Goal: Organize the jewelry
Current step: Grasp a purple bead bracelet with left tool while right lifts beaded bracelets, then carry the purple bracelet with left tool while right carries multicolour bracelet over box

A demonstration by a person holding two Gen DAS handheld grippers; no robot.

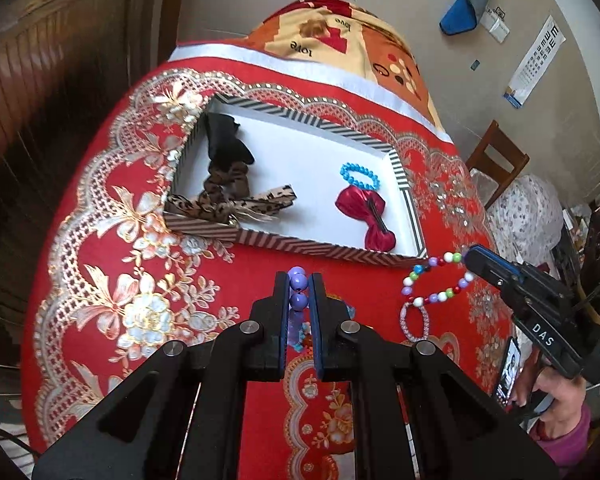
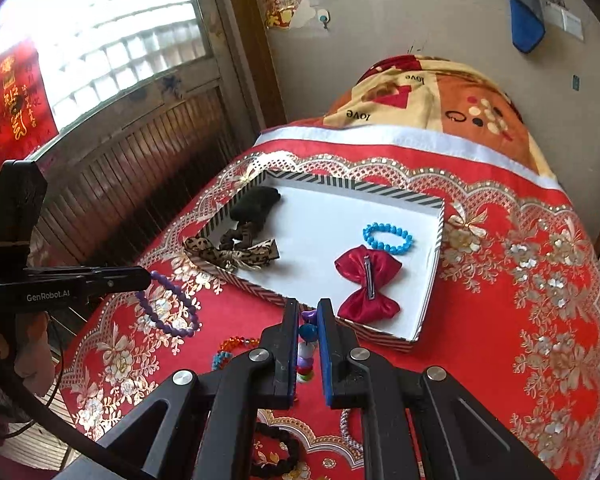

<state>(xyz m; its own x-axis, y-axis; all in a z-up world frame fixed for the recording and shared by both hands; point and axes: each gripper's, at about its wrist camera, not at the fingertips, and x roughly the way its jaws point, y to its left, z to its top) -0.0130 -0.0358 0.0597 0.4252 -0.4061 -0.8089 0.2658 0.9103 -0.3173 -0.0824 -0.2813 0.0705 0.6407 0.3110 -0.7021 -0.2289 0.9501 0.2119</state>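
L tongs (image 1: pixel 299 289) grip purple bracelet (image 2: pixel 168 306), R tongs (image 2: pixel 309 322) grip multicolour bracelet (image 1: pixel 436 282), near tray (image 1: pixel 300 246).

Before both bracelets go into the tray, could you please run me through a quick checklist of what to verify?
1. Left gripper shut on purple bracelet: ok.
2. Right gripper shut on multicolored bracelet: ok.
3. Both bracelets lifted clear of the tablecloth: cannot tell.
4. Bare white floor in the tray between the leopard bow and red bow: ok.
5. Blue bracelet already in the tray: ok.
6. More beads lie under the grippers, possibly snagging: cannot tell.
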